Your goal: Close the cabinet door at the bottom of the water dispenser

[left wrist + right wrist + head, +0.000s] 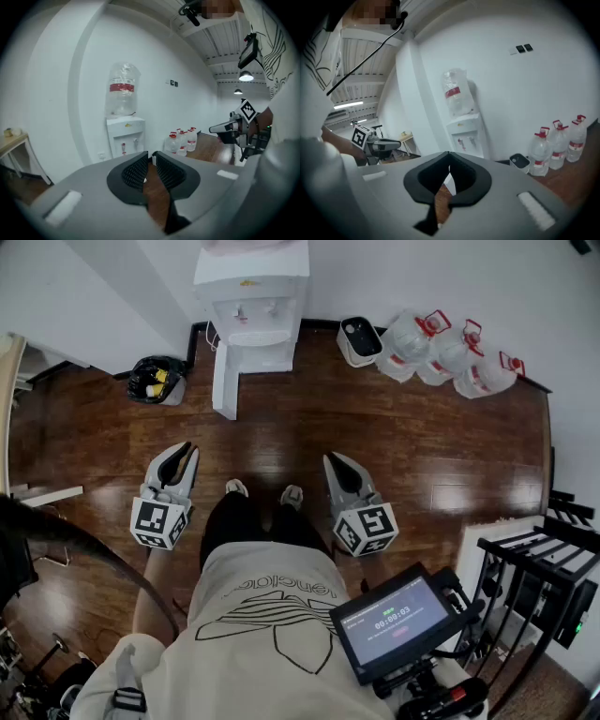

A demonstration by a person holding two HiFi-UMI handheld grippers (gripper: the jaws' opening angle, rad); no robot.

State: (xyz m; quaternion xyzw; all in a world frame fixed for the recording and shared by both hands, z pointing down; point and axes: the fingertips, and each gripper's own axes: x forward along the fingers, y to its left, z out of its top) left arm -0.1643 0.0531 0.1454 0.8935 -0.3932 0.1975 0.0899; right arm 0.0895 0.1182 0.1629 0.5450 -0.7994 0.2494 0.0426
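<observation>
The cabinet door (225, 381) stands open at the foot of the water dispenser (251, 296). In the head view it is a white panel swung out from the unit's left side, its free edge pointing across the wooden floor (309, 437) toward the person. The dispenser is against the white wall at twelve o'clock from the person, and an upturned clear bottle (123, 91) with a red label sits on top of it.

A black bag (157, 379) with something yellow inside lies on the floor at about nine o'clock from the door. At about three o'clock from the dispenser is a small white bin (358, 338). Past it, three clear water jugs (450, 357) with red caps lie in a row along the wall.

Both claws are held well apart from the door, level with the person's shoes (264, 491) and aimed toward the dispenser. The left claw (187, 448) is at about seven o'clock from the door. Its jaws are parted by a narrow slit, and only floor shows between them. The right claw (328, 458) is at about five o'clock from the door. Its jaws are pressed together at the tips and pinch nothing.

At the person's four o'clock are a tilted screen (398, 620) and a black rack (539, 563).
</observation>
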